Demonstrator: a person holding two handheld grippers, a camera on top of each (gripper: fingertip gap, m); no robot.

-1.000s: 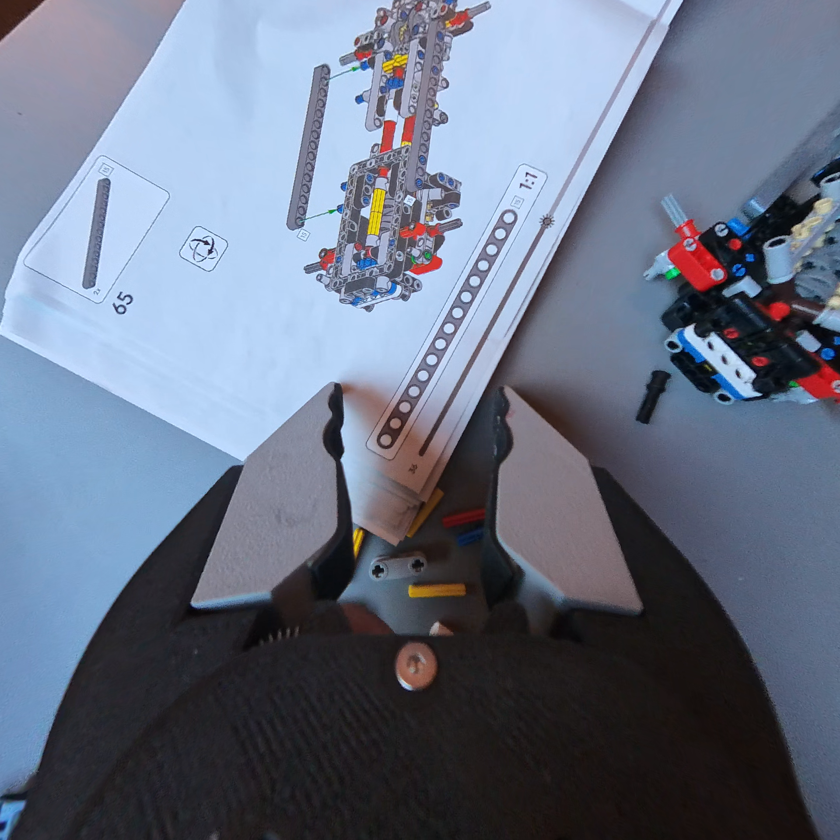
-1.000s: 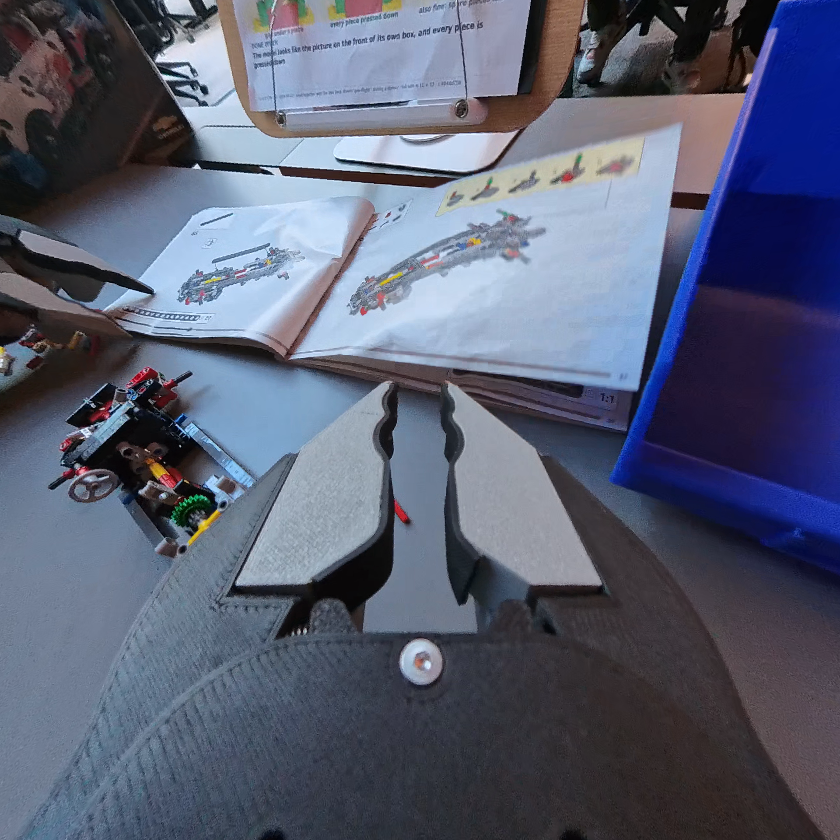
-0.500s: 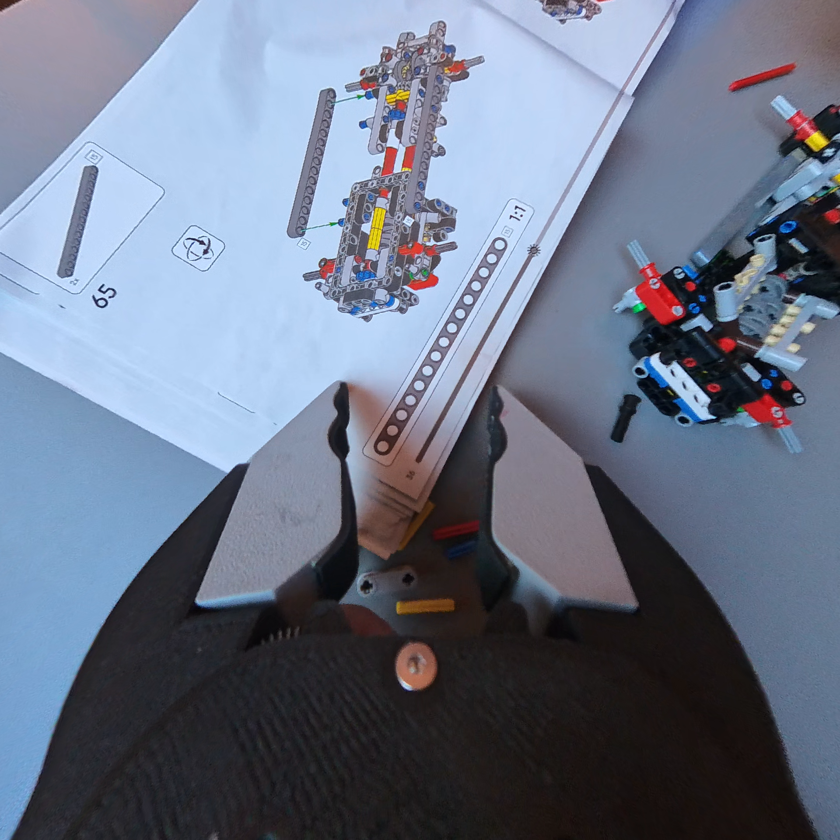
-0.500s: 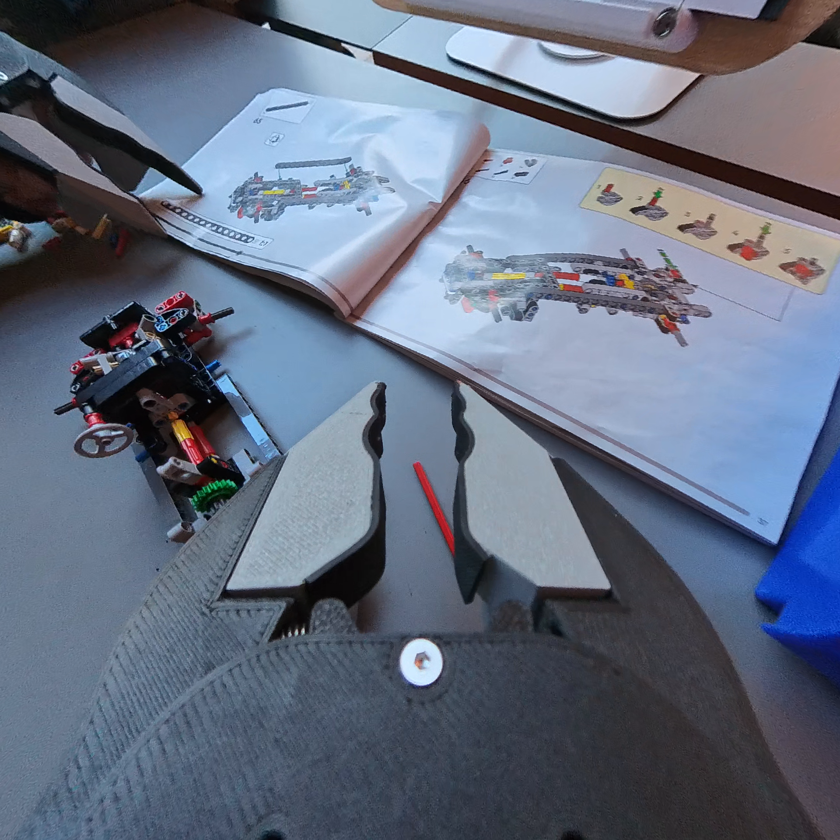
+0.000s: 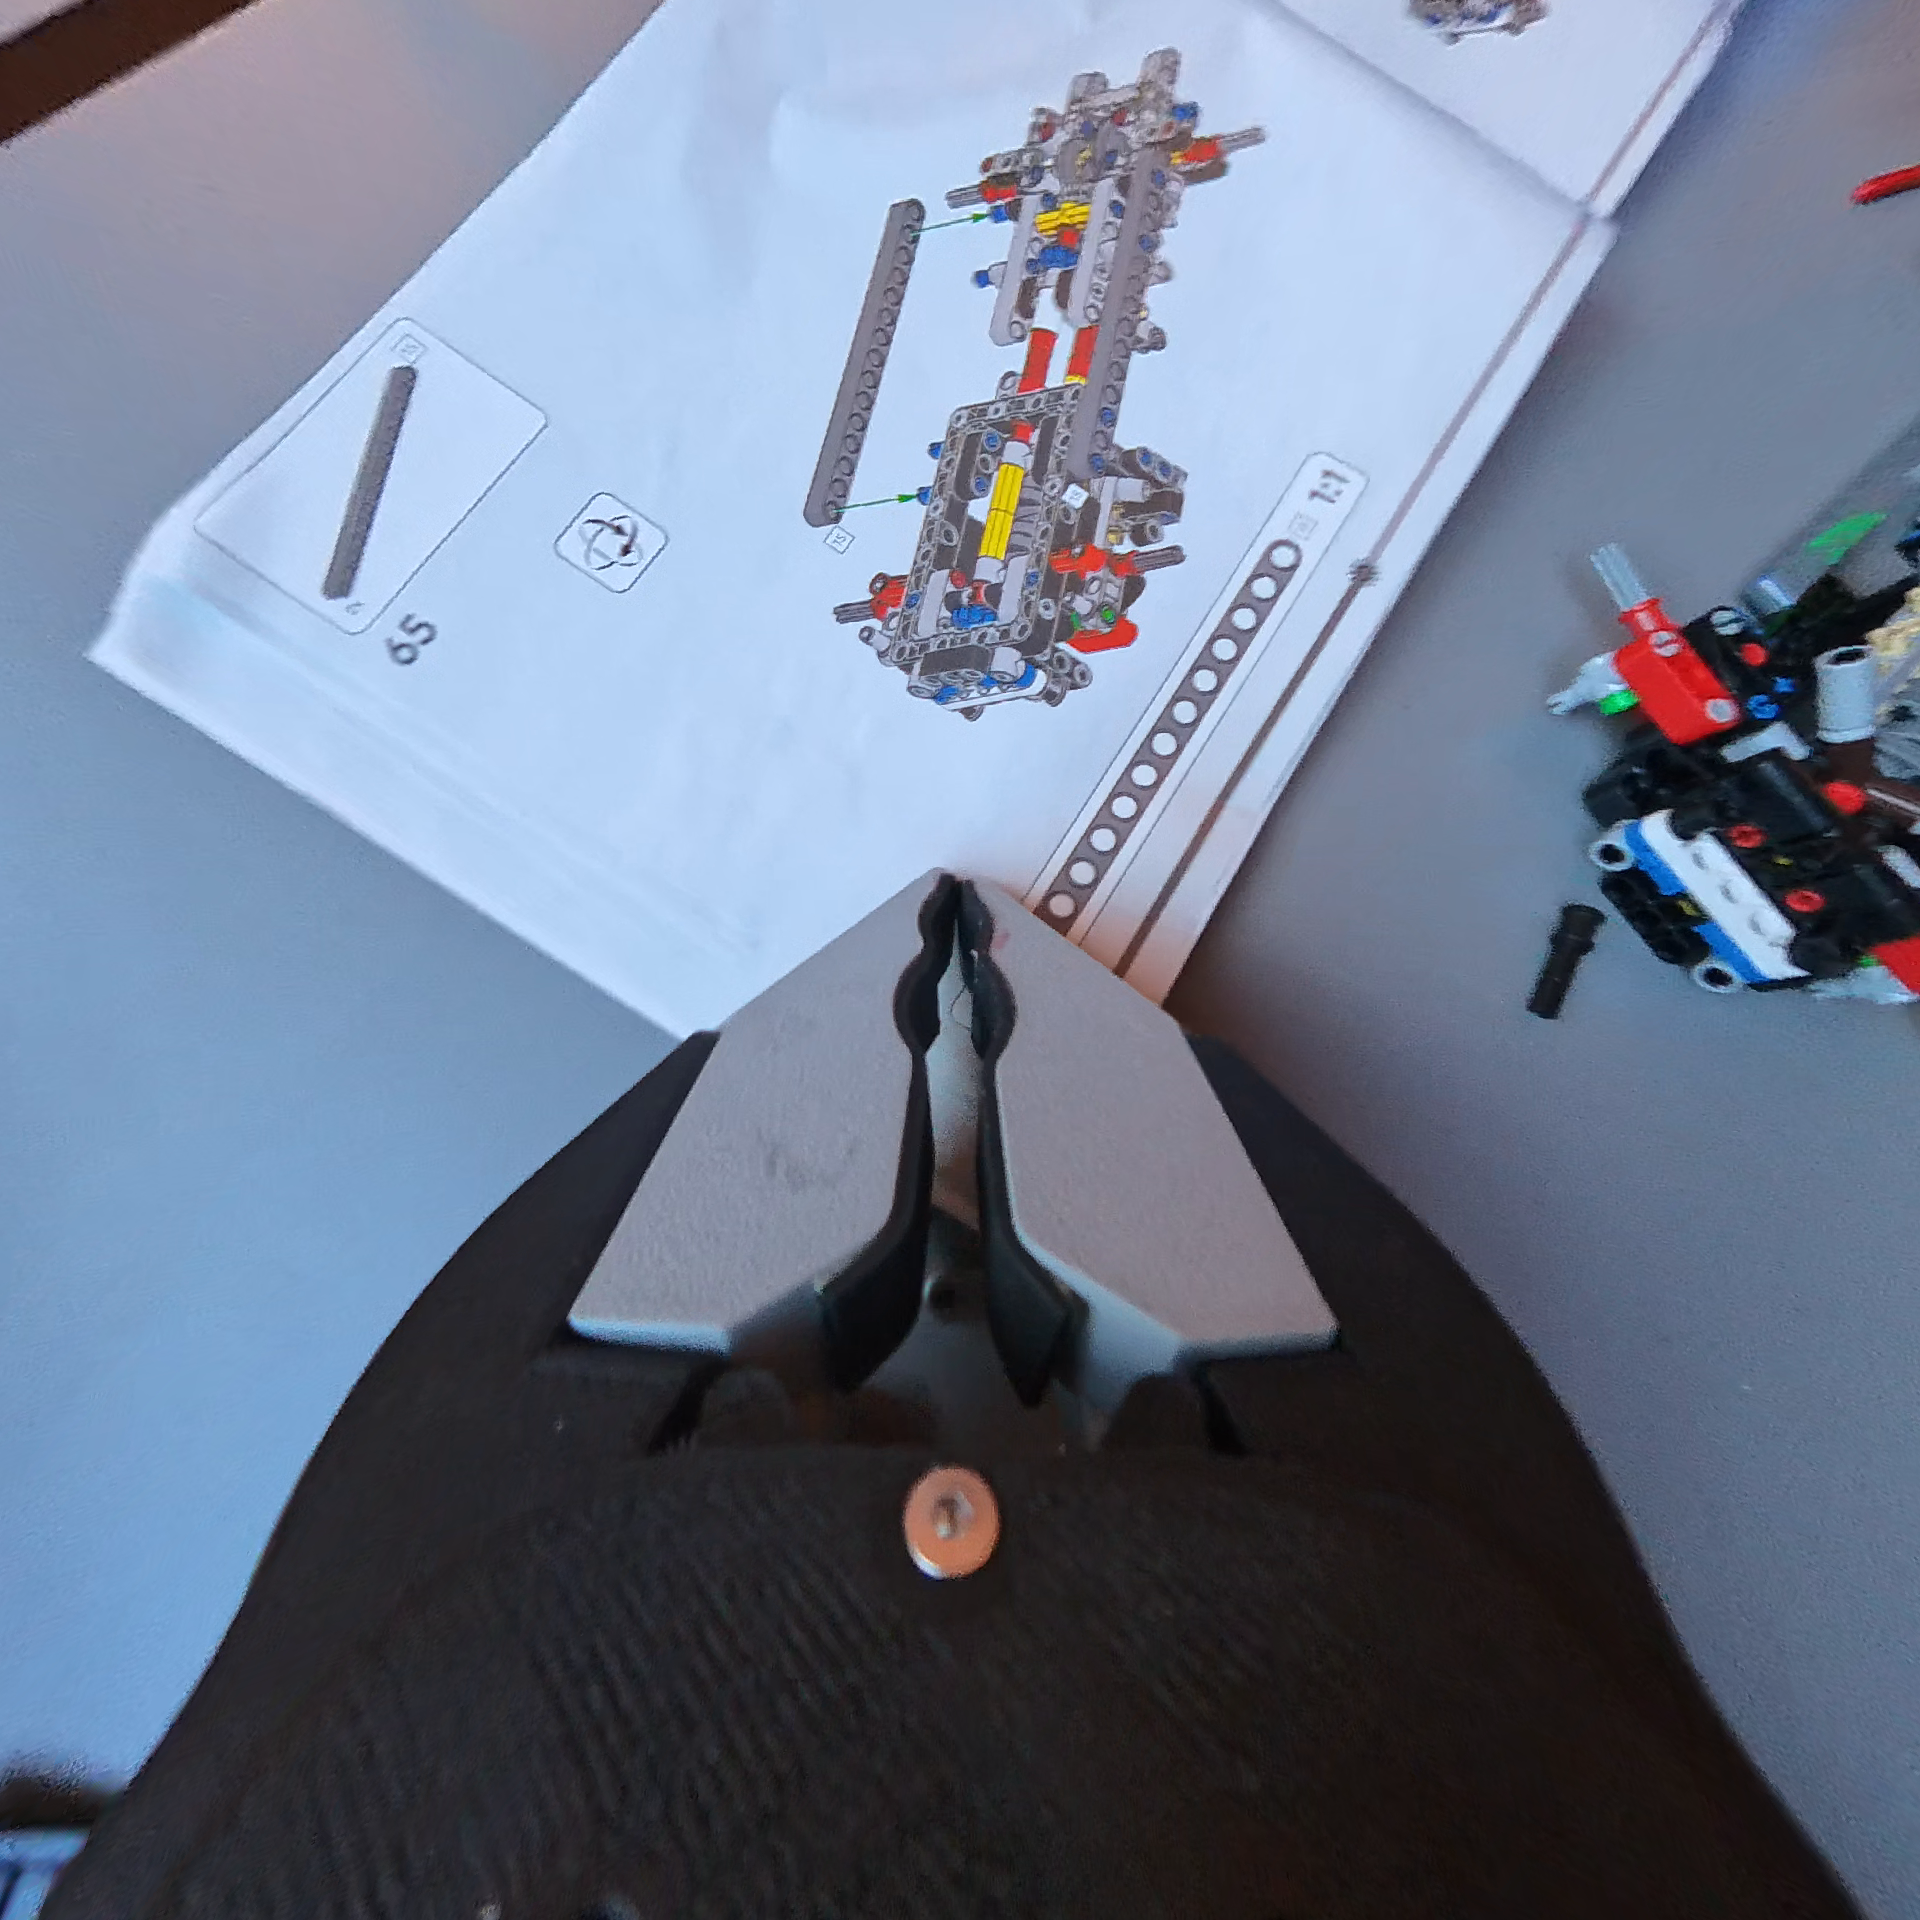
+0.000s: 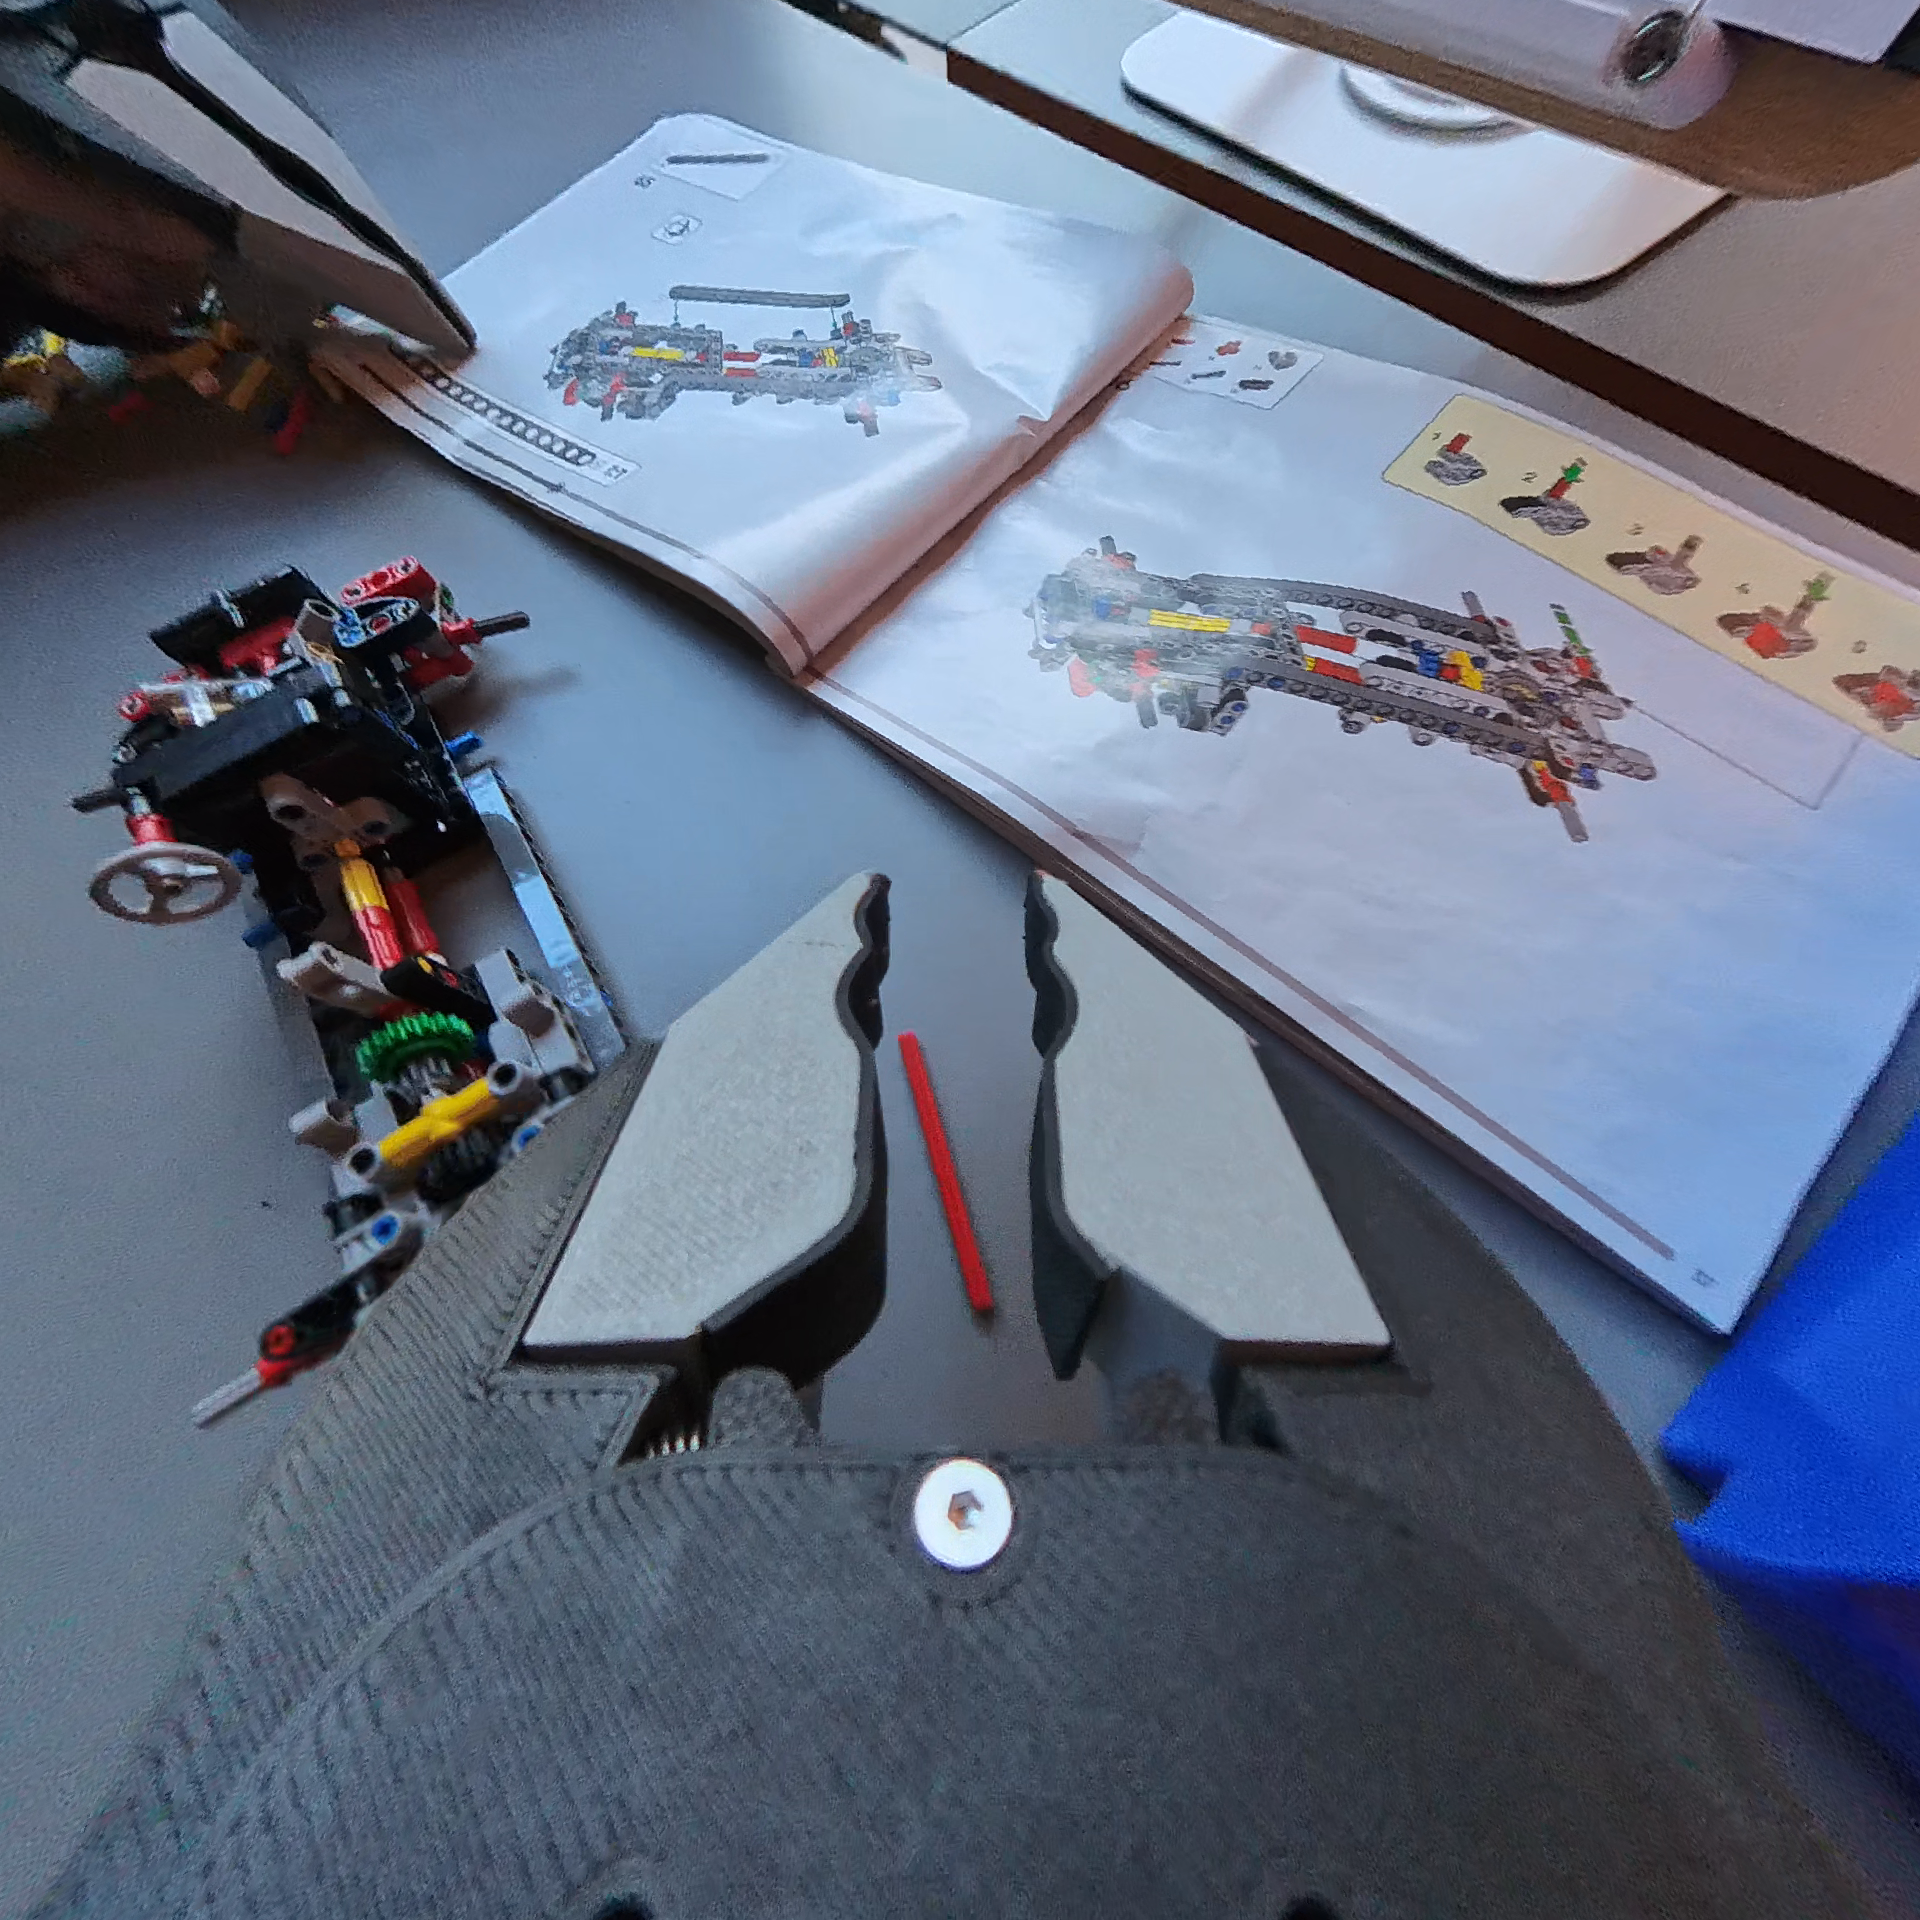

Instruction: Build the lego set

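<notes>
My left gripper (image 5: 954, 894) is shut, with its tips over the near corner of the open instruction booklet (image 5: 727, 468). Whether a page is pinched I cannot tell. It also shows in the right wrist view (image 6: 447, 332), its tip at that booklet corner. My right gripper (image 6: 956, 904) is open. A thin red rod (image 6: 943, 1169) lies on the grey table between its fingers, touching neither pad. The same rod shows far off in the left wrist view (image 5: 1886, 185). A partly built brick vehicle (image 6: 312, 831) lies left of the right gripper and right of the left gripper (image 5: 1766, 790).
A small black pin (image 5: 1564, 971) lies by the model. Loose small parts (image 6: 208, 374) lie under the left gripper. A blue bin (image 6: 1829, 1455) stands at the right. A white stand base (image 6: 1403, 156) and a wooden edge are behind the booklet (image 6: 1351, 883). One gripper's finger ends stand about 30 centimeters off the other's.
My left gripper has gone from wide open to shut at the booklet's corner, hiding the small parts below. My right gripper stayed open and moved forward, so the red rod lies deeper between its fingers.
</notes>
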